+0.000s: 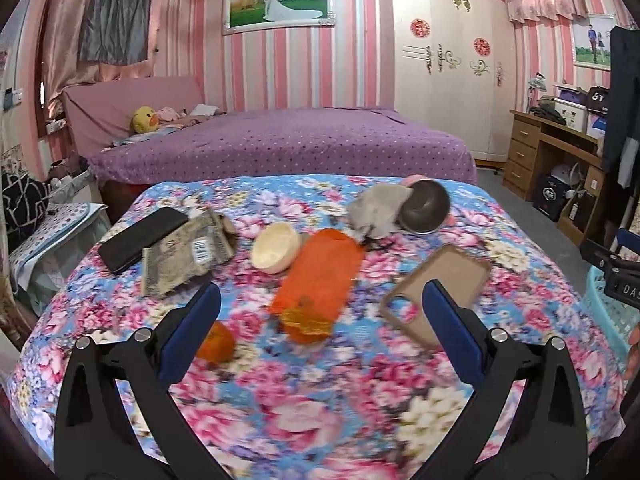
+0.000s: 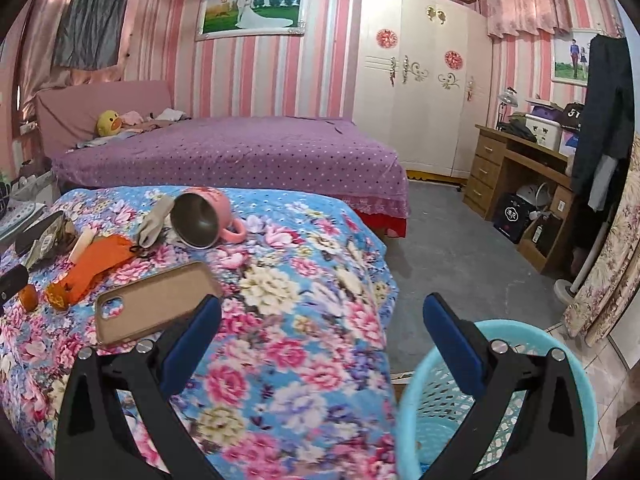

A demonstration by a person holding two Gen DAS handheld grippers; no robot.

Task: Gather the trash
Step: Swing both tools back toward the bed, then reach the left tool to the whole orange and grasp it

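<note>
On the floral cloth (image 1: 320, 400) lie an orange wrapper (image 1: 320, 276), a small orange fruit piece (image 1: 218, 342), a crumpled printed packet (image 1: 188, 256), a cream round lid (image 1: 276, 252) and a grey crumpled wad (image 1: 376, 208). My left gripper (image 1: 322, 316) hovers open just short of the orange wrapper, nothing between its fingers. My right gripper (image 2: 322, 320) is open and empty over the table's right edge, its right finger above the light blue basket (image 2: 440, 408). The orange wrapper (image 2: 96, 268) and grey wad (image 2: 154, 220) lie far left of it.
A black phone (image 1: 140, 240), a tan phone case (image 1: 436, 288) and a tipped pink mug (image 2: 208, 216) also lie on the cloth. A purple bed (image 1: 288, 144) stands behind, a wooden desk (image 2: 520, 184) at the right, grey floor (image 2: 460, 248) between.
</note>
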